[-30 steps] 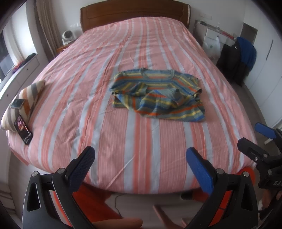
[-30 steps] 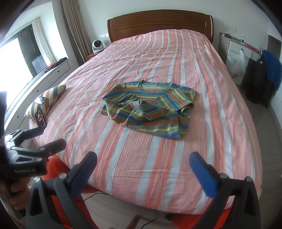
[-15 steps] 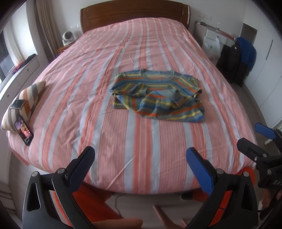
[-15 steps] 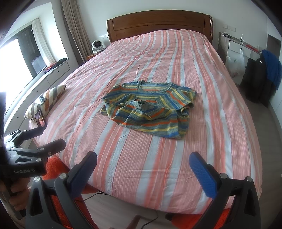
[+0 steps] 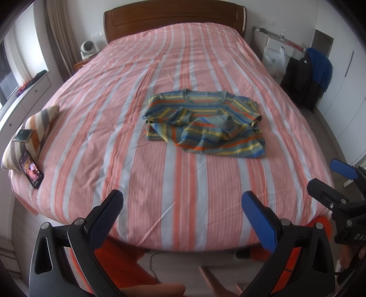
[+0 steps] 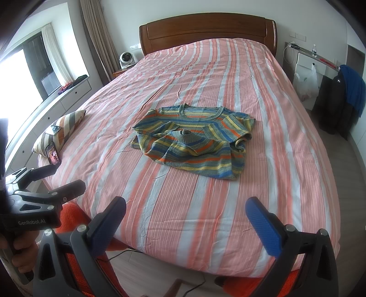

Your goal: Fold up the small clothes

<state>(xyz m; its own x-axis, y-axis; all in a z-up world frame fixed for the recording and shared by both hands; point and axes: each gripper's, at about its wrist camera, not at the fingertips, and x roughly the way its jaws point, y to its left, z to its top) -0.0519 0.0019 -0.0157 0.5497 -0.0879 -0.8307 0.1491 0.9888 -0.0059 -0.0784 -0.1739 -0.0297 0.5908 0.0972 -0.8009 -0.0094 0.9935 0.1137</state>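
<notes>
Striped sweater [image 5: 203,123]: one, knitted, bands of blue, yellow, orange and green. Lies on the bed [image 5: 128,141] about midway between its side edges, well back from the foot edge, collar toward the headboard [image 5: 173,17]. Partly folded: both sleeves are turned in over the chest, cuffs meeting near the middle, hem flat and nearest the foot edge. Likely laid centrally so both sides can be reached for the next fold.

Left gripper [image 5: 181,206]: jaws wide open, empty, held off the foot edge, well apart from the sweater.

Right gripper [image 6: 186,213]: jaws likewise spread and holding nothing, just beside the left one at the foot edge. Both appear poised for an approach.

Striped cushion [image 5: 34,130]: near-left corner of the bed, a phone [image 5: 30,169] leaning against it, clear of the working area.
</notes>
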